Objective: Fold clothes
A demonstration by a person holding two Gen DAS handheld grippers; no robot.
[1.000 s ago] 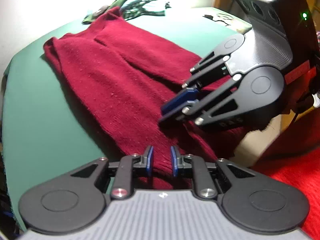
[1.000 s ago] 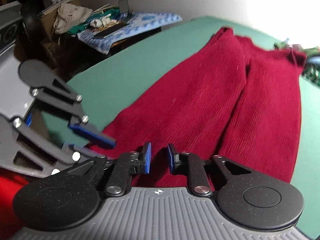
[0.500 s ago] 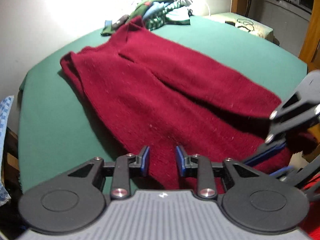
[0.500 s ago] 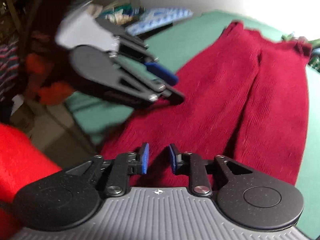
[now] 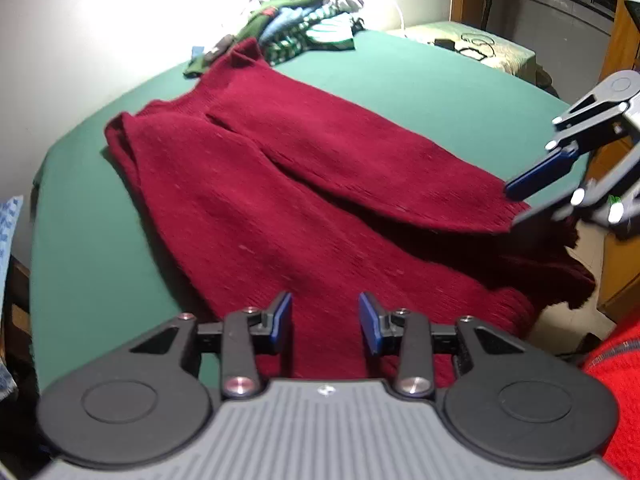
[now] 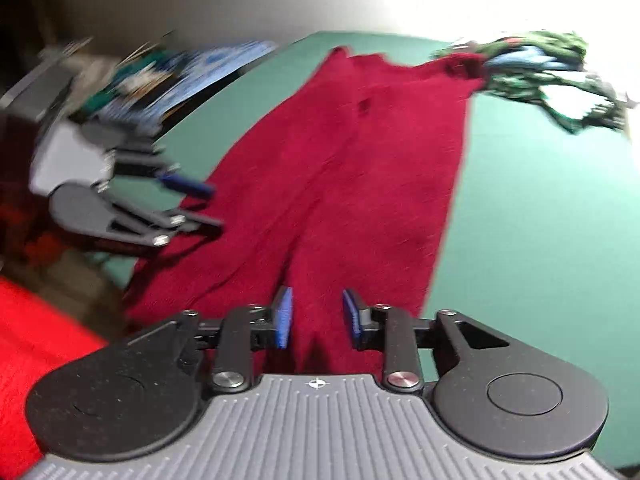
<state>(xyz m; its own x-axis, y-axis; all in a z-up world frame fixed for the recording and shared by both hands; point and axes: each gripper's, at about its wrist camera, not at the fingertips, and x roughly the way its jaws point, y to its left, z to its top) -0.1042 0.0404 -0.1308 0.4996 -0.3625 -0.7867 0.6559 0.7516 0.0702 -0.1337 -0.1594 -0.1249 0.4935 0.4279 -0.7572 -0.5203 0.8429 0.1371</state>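
Observation:
A dark red knitted garment (image 5: 304,200) lies folded lengthwise on the green table (image 5: 100,248), its near hem at the table's front edge. My left gripper (image 5: 325,326) hovers over the hem's left part, its jaws opening with nothing pinched between the blue pads. The right gripper (image 5: 524,204) shows at the right edge of this view, over the hem's far corner. In the right wrist view the same garment (image 6: 360,168) runs away from my right gripper (image 6: 316,322), whose jaws are opening above the cloth and hold nothing. The left gripper (image 6: 200,210) appears blurred at the left there.
A heap of green, blue and striped clothes (image 5: 304,28) sits at the table's far end, also the clothes heap (image 6: 536,68). A cluttered side table with a blue cloth (image 6: 192,76) stands left. A bright red sleeve (image 5: 616,400) is near the front edge.
Both grippers' jaws have spread wider. The two grippers have drifted apart along the hem: the right one went from close in front of the left camera to its right edge.

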